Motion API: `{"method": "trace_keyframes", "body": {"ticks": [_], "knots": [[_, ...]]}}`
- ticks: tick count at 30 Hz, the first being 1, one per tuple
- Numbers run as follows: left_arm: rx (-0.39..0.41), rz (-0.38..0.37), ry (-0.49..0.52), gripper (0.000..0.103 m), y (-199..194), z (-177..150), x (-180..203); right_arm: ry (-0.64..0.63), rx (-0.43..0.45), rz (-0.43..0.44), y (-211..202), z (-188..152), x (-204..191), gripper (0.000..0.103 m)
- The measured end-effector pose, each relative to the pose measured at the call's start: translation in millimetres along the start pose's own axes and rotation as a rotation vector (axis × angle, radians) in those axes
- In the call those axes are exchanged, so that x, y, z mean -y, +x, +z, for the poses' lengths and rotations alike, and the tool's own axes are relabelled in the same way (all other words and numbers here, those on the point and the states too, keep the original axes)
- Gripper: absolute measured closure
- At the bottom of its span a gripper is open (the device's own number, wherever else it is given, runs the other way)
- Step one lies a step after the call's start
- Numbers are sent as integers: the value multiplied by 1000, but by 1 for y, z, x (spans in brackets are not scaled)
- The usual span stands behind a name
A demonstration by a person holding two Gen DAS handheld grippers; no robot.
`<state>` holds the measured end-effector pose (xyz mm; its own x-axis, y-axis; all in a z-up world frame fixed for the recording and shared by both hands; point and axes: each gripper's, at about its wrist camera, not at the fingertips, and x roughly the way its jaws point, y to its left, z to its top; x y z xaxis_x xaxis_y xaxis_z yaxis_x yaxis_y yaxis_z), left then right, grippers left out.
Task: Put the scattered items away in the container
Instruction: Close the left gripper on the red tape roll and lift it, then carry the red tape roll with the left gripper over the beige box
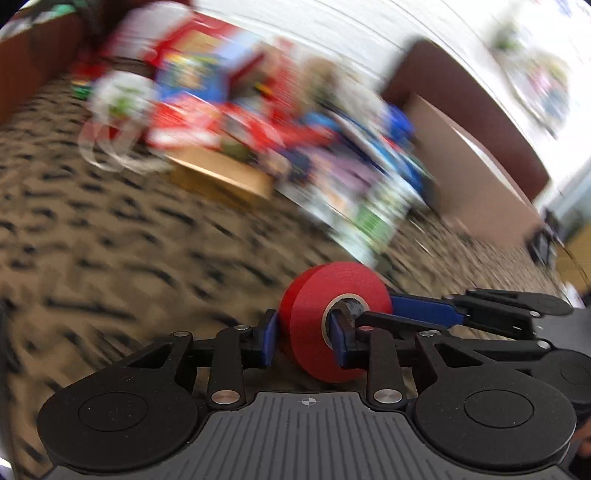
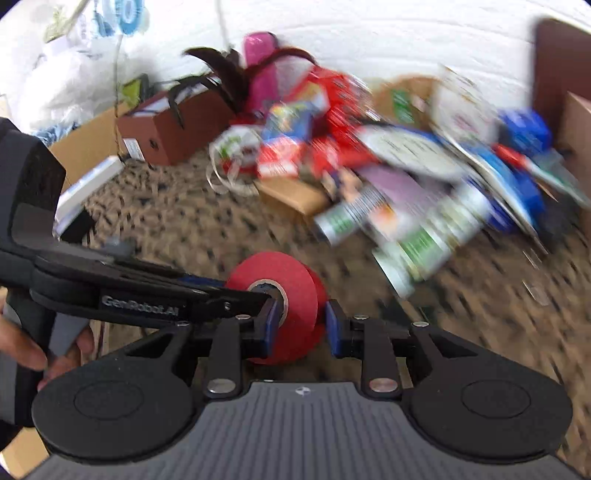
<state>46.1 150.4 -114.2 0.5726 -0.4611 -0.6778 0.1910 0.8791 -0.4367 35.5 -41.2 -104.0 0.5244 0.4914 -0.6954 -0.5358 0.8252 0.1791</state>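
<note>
We see a white wall (image 2: 369, 33) behind, and patterned carpet (image 2: 177, 229) running to the right edge.

The only legible marking is the brand text "GenRobot.AI", printed in grey on the black side of the left gripper (image 2: 269, 293); printing on the blurred packages (image 2: 369, 177) cannot be read.
</note>
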Motion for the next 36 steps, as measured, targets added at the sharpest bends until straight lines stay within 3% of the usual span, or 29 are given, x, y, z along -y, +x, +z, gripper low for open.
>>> {"method": "trace_keyframes", "body": {"ticks": [5,8,9,13,17,19,21,23,30,36], "knots": [[-51,-128,78,50,19,-14,52,125,3,-97,-49,-38,32,70],[-93,-107,111,35,35,-20,70,190,12,-153,-57,-51,47,68],[-99,-91,116,35,37,-21,73,192,14,-165,-58,-53,48,68],[-106,-76,107,37,30,-25,71,198,34,-126,-56,-56,50,68],[-109,-73,49,48,27,-24,63,211,64,-93,-54,-55,54,70],[-102,-70,24,49,27,-22,61,212,85,-85,-56,-53,54,70],[-94,-64,18,49,28,-21,62,207,96,-87,-58,-51,55,70],[-96,-51,33,56,30,-19,66,214,96,-95,-56,-49,57,70],[-88,-54,7,50,39,-16,63,268,79,-68,-44,-49,67,72],[-95,-34,56,61,43,-15,67,263,74,-79,-37,-48,67,72]]}}
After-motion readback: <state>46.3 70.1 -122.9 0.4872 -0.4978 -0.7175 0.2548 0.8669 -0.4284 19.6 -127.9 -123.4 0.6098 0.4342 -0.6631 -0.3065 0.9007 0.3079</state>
